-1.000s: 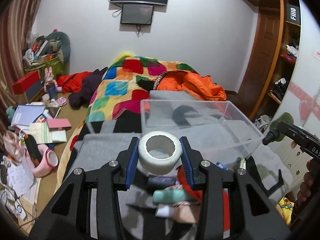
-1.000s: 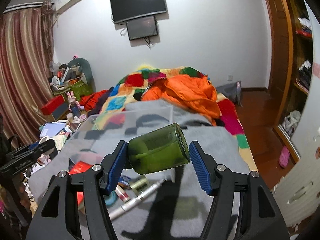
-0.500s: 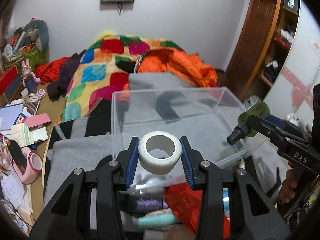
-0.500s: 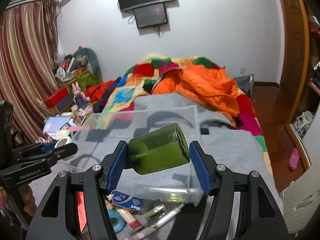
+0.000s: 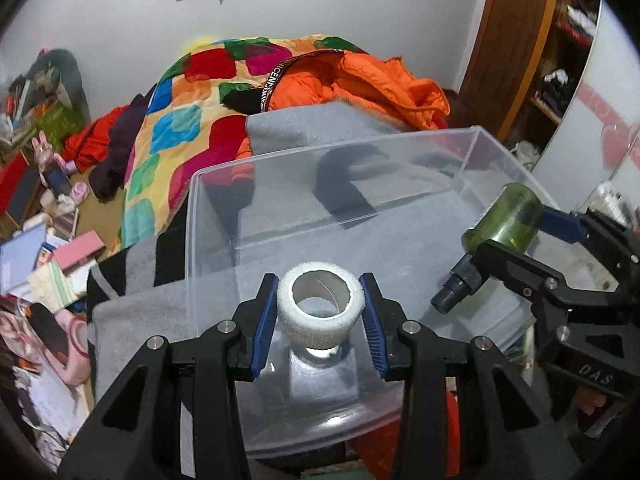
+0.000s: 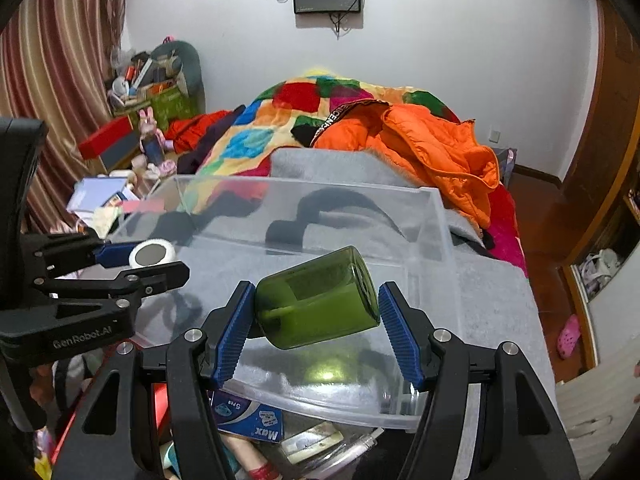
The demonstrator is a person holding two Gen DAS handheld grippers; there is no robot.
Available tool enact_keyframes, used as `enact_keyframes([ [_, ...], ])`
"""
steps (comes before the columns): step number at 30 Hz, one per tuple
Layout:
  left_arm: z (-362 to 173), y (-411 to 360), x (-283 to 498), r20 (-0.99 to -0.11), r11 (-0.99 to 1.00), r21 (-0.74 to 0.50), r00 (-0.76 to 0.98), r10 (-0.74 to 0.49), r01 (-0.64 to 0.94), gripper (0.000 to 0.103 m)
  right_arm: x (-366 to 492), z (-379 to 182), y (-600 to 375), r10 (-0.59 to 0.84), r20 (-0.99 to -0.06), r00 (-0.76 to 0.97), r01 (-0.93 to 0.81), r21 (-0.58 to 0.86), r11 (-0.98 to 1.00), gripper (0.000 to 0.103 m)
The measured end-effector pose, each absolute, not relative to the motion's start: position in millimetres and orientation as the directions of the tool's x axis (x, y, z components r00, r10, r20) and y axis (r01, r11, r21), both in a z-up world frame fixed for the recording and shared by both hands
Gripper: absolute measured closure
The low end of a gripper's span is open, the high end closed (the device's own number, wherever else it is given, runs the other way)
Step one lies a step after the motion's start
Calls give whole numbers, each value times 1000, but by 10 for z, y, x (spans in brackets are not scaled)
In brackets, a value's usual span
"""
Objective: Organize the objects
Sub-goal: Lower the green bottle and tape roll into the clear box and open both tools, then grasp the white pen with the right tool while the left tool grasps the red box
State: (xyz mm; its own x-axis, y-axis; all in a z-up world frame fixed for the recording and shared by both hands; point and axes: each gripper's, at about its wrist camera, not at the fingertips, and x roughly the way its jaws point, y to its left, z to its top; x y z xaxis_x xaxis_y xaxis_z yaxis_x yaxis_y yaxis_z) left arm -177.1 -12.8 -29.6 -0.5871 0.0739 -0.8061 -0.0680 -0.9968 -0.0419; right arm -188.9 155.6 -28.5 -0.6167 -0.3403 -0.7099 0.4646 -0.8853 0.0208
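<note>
My left gripper (image 5: 320,312) is shut on a white tape roll (image 5: 320,322) and holds it over the near left part of a clear plastic bin (image 5: 192,240). My right gripper (image 6: 316,320) is shut on a green bottle (image 6: 320,300) lying sideways, black cap to the left, above the bin's near edge (image 6: 320,404). The bottle (image 5: 504,220) and right gripper (image 5: 520,248) also show at the right of the left wrist view. The tape roll (image 6: 152,254) and left gripper (image 6: 120,264) show at the left of the right wrist view. The bin looks empty inside.
The bin sits on a grey blanket (image 6: 492,300) on a bed with a colourful quilt (image 5: 180,120) and an orange jacket (image 6: 432,148). A blue box (image 6: 252,420), tubes and a red item lie in front of the bin. Clutter (image 5: 48,240) covers the floor at the left.
Both grippers have moved forward and down over the bin with their loads. The loose items in front of the bin have dropped below the left gripper's view.
</note>
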Motion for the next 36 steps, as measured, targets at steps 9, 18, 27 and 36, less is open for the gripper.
enact_keyframes([
  [9,-294,-112,-1772,-809,-997,-36,-583,69,-67,52,-1897,-356,1480,-312,-727,-612,460,-6,-888,43],
  [18,-161,-82,-1583,-782,-997,-32,-620,67,-67,35,-1837,-288,1541,-306,-718,-625,449,-11,-893,35],
  [27,54,44,-1164,-724,-997,24,-689,30,-70,22,-1629,-62,1810,-361,-671,-648,430,69,-900,28],
  [36,-108,354,-954,-719,-987,119,-695,-9,-111,14,-1372,-113,2121,-348,-673,-653,384,102,-918,24],
])
